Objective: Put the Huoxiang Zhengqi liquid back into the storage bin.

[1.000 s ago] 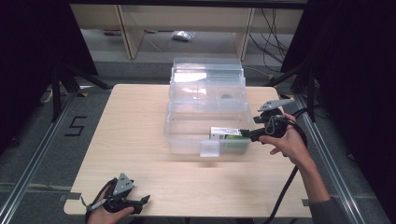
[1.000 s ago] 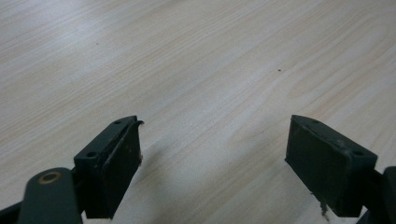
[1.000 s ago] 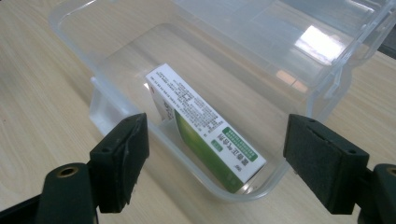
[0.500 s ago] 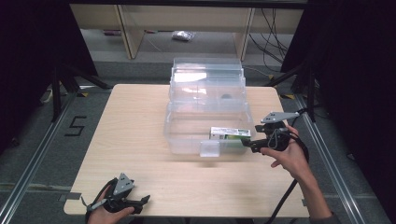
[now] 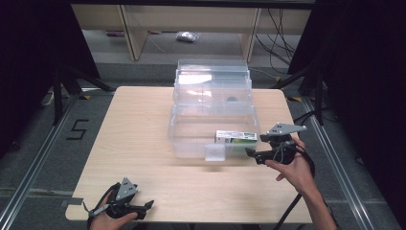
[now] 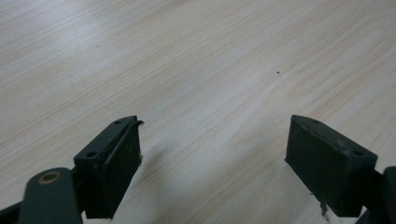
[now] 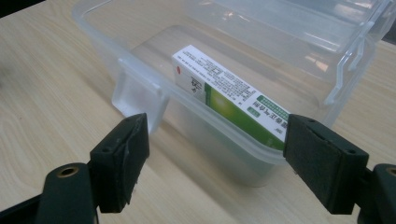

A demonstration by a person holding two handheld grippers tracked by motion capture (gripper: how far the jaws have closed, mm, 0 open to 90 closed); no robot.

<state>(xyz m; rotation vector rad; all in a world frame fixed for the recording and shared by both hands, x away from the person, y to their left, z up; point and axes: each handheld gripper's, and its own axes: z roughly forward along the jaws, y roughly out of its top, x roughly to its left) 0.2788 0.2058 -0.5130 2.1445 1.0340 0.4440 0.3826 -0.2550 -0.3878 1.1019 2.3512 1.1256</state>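
Wood-grain table (image 5: 139, 129) under dark surrounds — both tools gape wide, right tool (image 5: 253, 154) beside clear bin (image 5: 191, 139).

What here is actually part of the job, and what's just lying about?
Part of the job:
- green and white carton, lying inside the clear plastic box
- right gripper, open, just outside that box

Lying about:
- left gripper, open, resting at the table's near edge
- stacked clear bins behind
- small bagged item on the floor
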